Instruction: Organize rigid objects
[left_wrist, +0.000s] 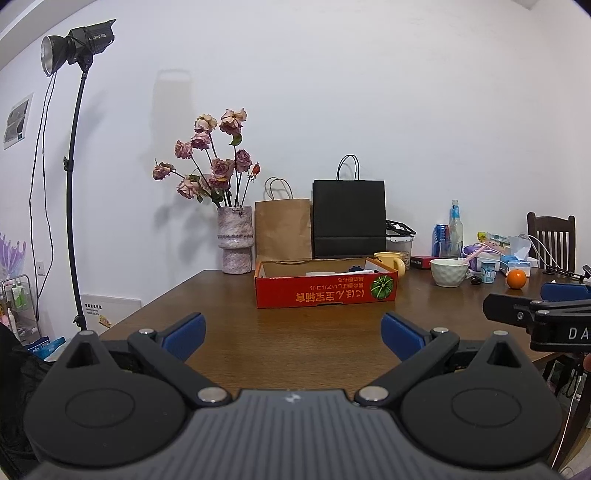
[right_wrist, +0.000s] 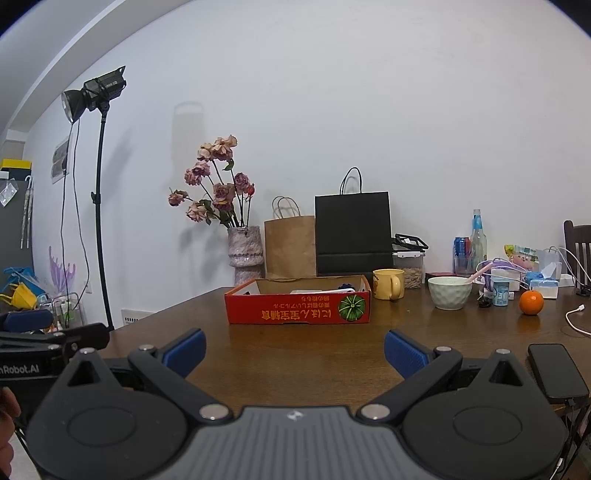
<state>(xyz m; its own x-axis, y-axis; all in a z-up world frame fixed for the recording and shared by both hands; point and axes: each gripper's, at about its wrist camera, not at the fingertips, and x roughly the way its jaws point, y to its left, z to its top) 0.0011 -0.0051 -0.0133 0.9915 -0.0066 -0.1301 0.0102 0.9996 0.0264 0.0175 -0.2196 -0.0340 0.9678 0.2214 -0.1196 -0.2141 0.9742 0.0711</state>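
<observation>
A shallow red cardboard box (left_wrist: 325, 291) with a few items inside sits mid-table; it also shows in the right wrist view (right_wrist: 297, 308). My left gripper (left_wrist: 293, 332) is open and empty, held over the near table edge, well short of the box. My right gripper (right_wrist: 295, 349) is open and empty, level with the left one. Right of the box stand a yellow mug (right_wrist: 388, 283), a white bowl (right_wrist: 449, 292) with a pink spoon, and an orange (right_wrist: 531, 302). A black phone (right_wrist: 556, 373) lies by the right gripper.
A vase of dried roses (left_wrist: 236, 240), a brown bag (left_wrist: 282, 229) and a black bag (left_wrist: 349, 218) stand along the wall. Bottles, a can and packets (right_wrist: 476, 247) crowd the far right. A light stand (left_wrist: 74, 184) is left, a chair (left_wrist: 552, 236) right.
</observation>
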